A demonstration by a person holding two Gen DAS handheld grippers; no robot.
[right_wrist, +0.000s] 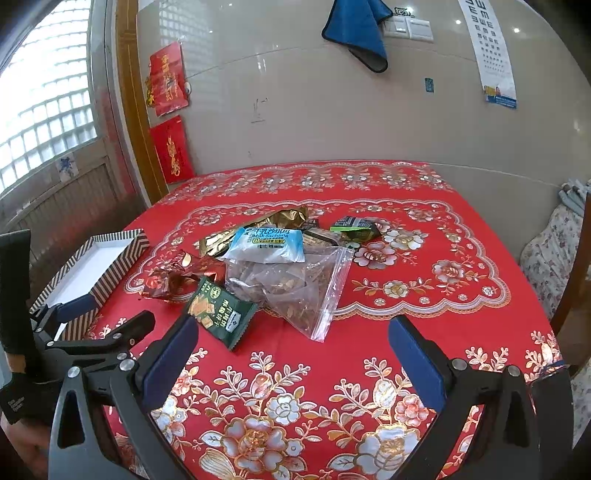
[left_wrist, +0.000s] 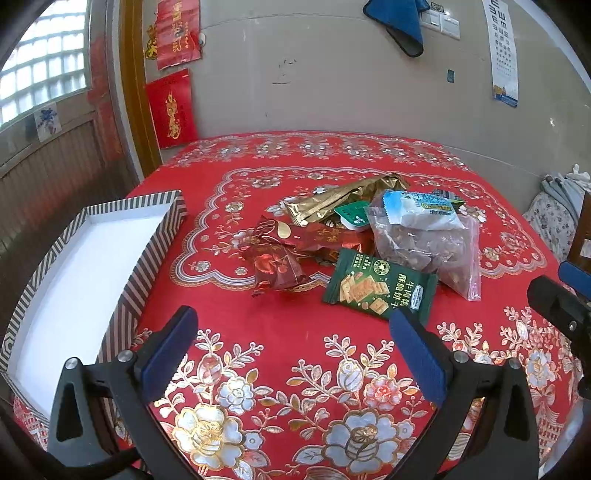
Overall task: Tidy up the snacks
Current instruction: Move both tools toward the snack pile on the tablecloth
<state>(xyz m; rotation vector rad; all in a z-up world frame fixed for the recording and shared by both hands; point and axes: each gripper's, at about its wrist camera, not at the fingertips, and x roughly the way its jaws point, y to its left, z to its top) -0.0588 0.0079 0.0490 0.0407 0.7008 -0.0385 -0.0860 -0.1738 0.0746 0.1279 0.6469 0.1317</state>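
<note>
A pile of snacks lies mid-table on the red cloth. It holds a green cracker packet [left_wrist: 380,286] [right_wrist: 221,312], a clear zip bag of brown snacks [left_wrist: 428,251] [right_wrist: 291,284], a blue-white milk packet [left_wrist: 417,208] [right_wrist: 267,245], red foil wrappers [left_wrist: 280,264] [right_wrist: 170,278] and a gold bag [left_wrist: 343,197] [right_wrist: 273,221]. A striped box [left_wrist: 155,254] [right_wrist: 110,269] with a white inside stands at the left edge. My left gripper [left_wrist: 295,347] is open, short of the pile. My right gripper [right_wrist: 295,354] is open too, with nothing between its fingers.
The table [left_wrist: 295,369] stands against a tiled wall with red decorations [left_wrist: 171,107], a blue cloth [left_wrist: 402,22] and an eye chart [left_wrist: 504,51]. A flower-patterned cushion [right_wrist: 550,251] lies at the right. The left gripper's body shows at the lower left of the right wrist view.
</note>
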